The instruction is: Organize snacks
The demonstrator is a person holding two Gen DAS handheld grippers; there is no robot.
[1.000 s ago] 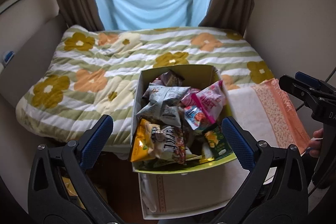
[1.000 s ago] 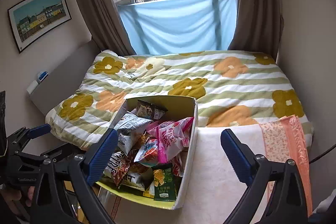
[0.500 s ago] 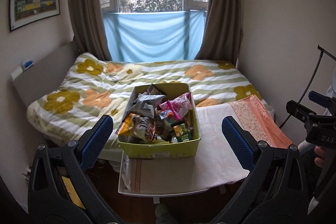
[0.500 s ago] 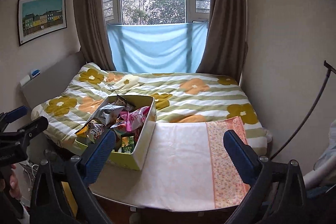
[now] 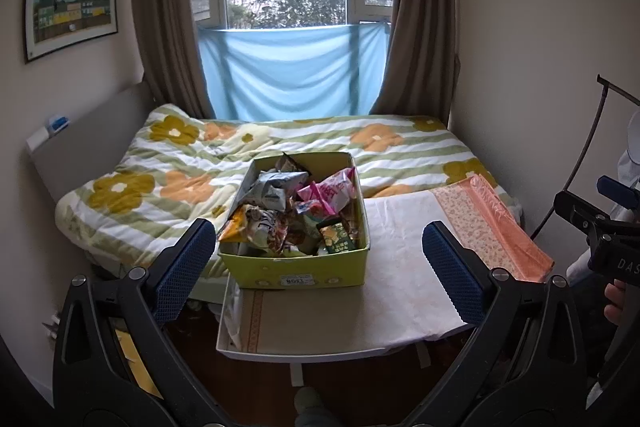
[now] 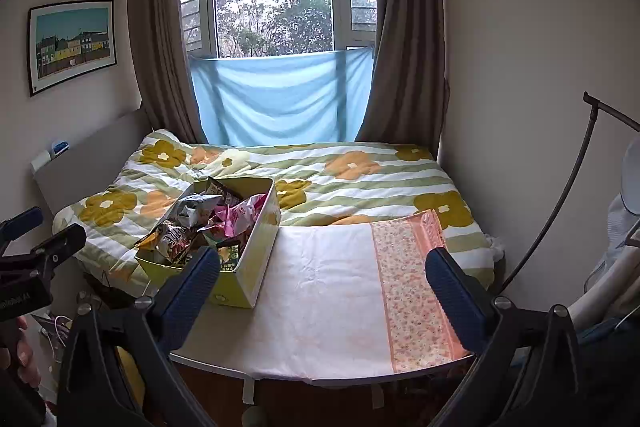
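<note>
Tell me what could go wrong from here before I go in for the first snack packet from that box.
The snack packets are heaped above the rim of the yellow box, so pulling one may drag others out onto the cloth-covered table. The box sits at the table's left end beside the bed; a sideways nudge could tip it off. Both grippers, left gripper and right gripper, are open and well back, so a long reach may misjudge depth.

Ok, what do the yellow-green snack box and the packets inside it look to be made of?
Snack box: probably printed cardboard, matte; thin flat walls, sharp folded corners, a sticker on the front. Packets: likely plastic or foil film, glossy; they crinkle and catch the light.
</note>
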